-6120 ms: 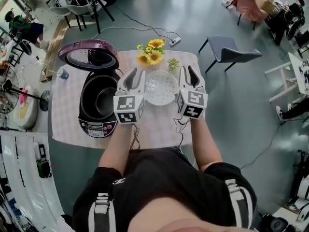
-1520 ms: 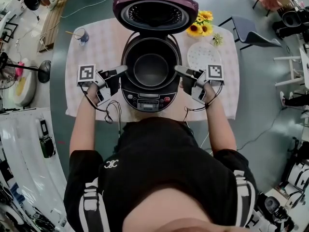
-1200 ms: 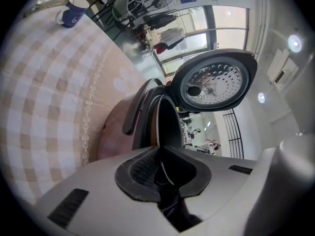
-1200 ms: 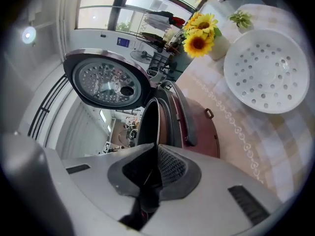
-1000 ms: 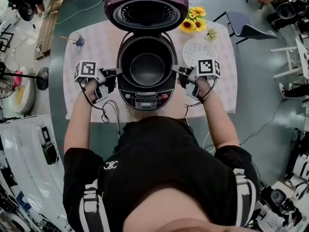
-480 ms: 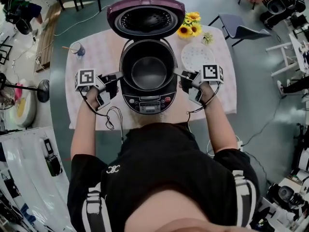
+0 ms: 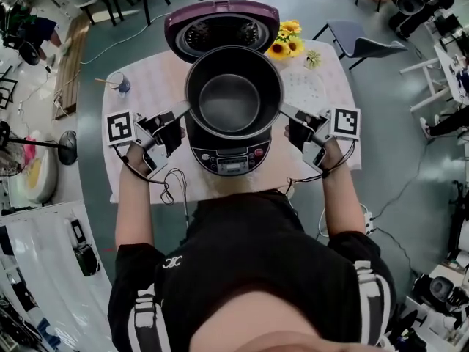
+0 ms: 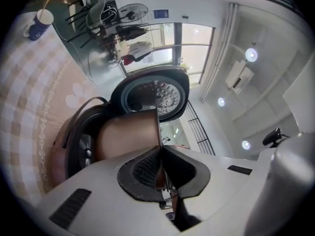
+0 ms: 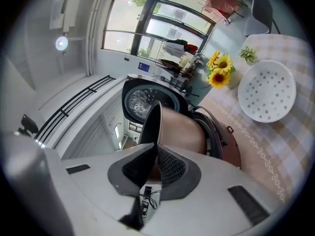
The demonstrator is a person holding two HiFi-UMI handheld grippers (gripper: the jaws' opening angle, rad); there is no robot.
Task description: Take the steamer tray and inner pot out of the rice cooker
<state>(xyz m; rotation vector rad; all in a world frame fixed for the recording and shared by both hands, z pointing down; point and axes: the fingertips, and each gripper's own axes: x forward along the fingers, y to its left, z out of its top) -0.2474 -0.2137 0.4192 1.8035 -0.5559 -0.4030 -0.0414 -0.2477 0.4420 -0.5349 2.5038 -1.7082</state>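
From the head view I count two grippers, one inner pot, one rice cooker, one steamer tray, one cup and one bunch of sunflowers, all on one table (image 7: 146,79) with a checked cloth. The left gripper (image 7: 183,110) is clenched on the left edge of the inner pot (image 7: 233,103), and the right gripper (image 7: 286,111) is clenched on the opposite edge, so the pot hangs between them over the rice cooker (image 7: 231,160). From above, the wide dark rim covers the cooker's opening and I see only the empty inside of the pot. The two gripper views give me what the head view cannot. In each one the ribbed pads are pressed together with the thin rim of the pot between them. They also show the copper-coloured outer wall standing partly out of the cooker's body, with its lower part within the opening. The purple lid (image 7: 220,26) stands open behind the pot, and its perforated inner plate is clear in both gripper views. The white steamer tray (image 7: 308,86) lies on the cloth to the right of the cooker. In the head view the pot hides a part of it, but the right gripper view shows it whole, with its holes, and empty. The sunflowers (image 7: 286,41) are behind the tray. The cup (image 7: 122,86) is far at the left, and the left gripper view shows it is blue.
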